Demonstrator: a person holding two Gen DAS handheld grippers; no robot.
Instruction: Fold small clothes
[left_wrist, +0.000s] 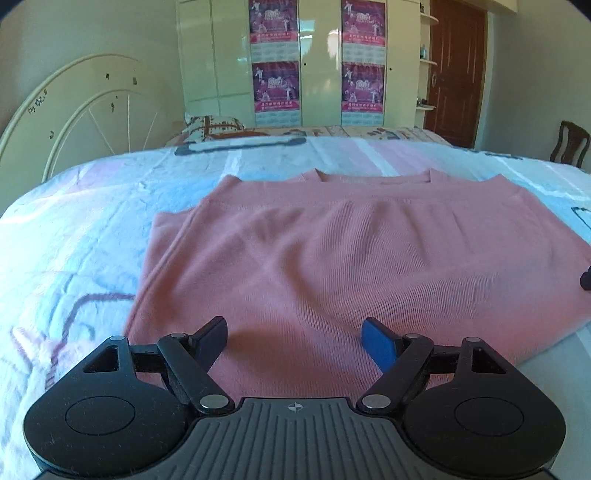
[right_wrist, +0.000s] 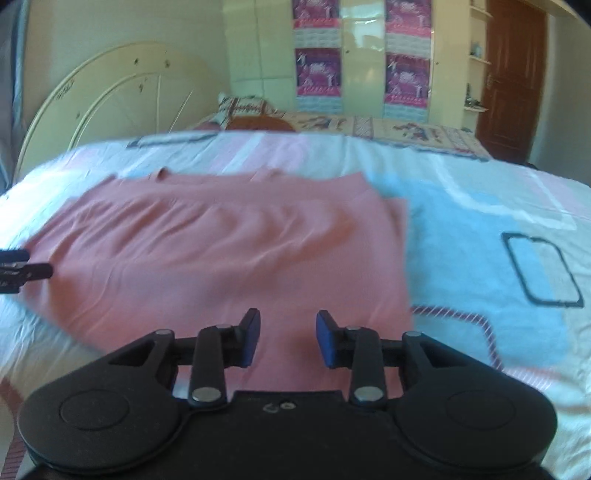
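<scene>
Lying flat on the bed (left_wrist: 92, 229), a pink knit top (left_wrist: 332, 251) is spread over the pale patterned bedspread (right_wrist: 480, 258), its neckline turned toward the far edge of the bed and its hem toward the near edge. Its left sleeve is folded in, so that a layered straight edge runs down that side in the left wrist view; the right side ends in a straight edge too, seen in the right wrist view.

The left gripper (left_wrist: 295, 341) hovers over the hem near the top's left side — its jaws released and spread wide, nothing between them but cloth below. The right gripper (right_wrist: 288, 339) hangs over the hem toward the top's right edge; its jaws stand partly apart with a clear gap, grasping nothing. Whether either pair of fingertips touches the fabric I cannot tell.

Each gripper shows in the other's view: a dark tip at the right margin of the left wrist view, dark fingers at the left margin of the right wrist view, both at the sides of the top.

Past the far edge of the bed lies a second bed with a patterned pillow (left_wrist: 212, 127), a cream arched headboard (left_wrist: 85, 107), a glossy wardrobe (left_wrist: 317, 66) with pink posters — and a brown door (left_wrist: 456, 70) in the corner.
</scene>
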